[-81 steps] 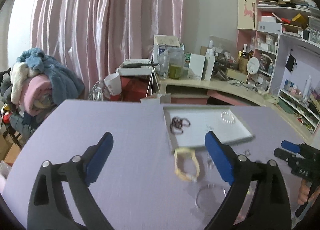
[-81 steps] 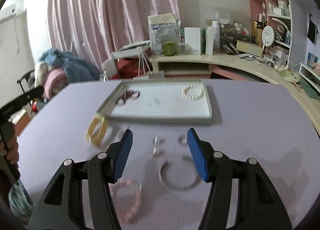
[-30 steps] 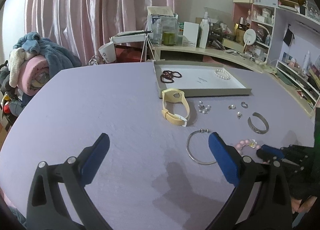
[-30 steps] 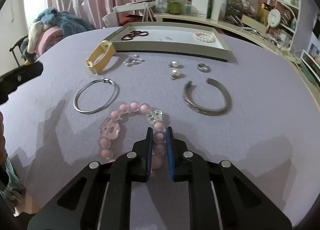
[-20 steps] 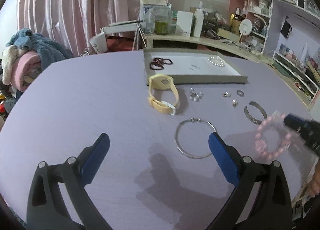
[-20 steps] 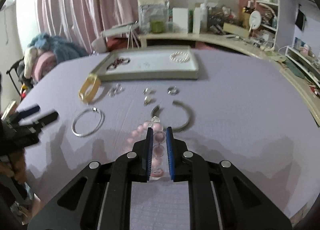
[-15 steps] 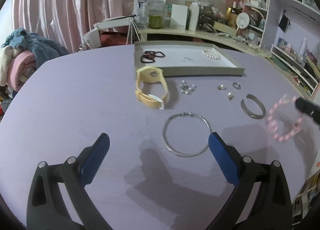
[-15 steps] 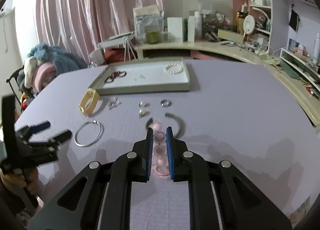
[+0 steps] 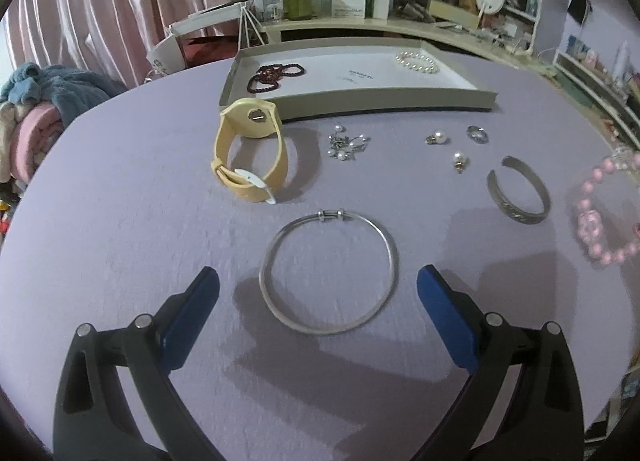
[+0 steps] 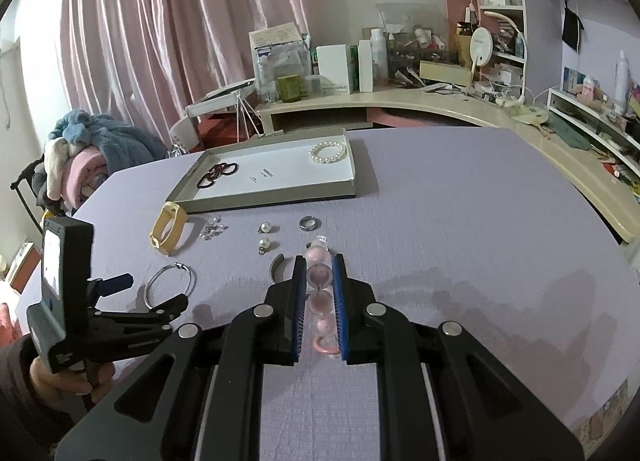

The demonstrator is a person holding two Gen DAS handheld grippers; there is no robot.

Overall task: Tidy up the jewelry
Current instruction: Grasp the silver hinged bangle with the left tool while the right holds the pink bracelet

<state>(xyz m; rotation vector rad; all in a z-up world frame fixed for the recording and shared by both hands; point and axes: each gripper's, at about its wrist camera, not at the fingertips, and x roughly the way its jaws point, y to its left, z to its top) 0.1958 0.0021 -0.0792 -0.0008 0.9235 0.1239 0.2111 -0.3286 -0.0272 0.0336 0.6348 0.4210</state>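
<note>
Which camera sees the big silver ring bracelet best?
The left wrist view: the silver bangle lies whole and close, right in front of its open hand-held gripper. The right wrist view shows it small, far left.

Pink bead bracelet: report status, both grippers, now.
Right gripper shut on pink bead bracelet, held above the table. Left gripper open, over thin silver bangle. Tray ahead, nothing blocking.

Home bedroom/dressing area: pink curtains (image 10: 160, 21) at far left, clothes pile (image 10: 80, 153) on a chair, curved vanity desk (image 10: 400, 105) w/ bottles, boxes & round mirror (image 10: 481, 45), cluttered shelves (image 10: 504, 1) far right.
</note>
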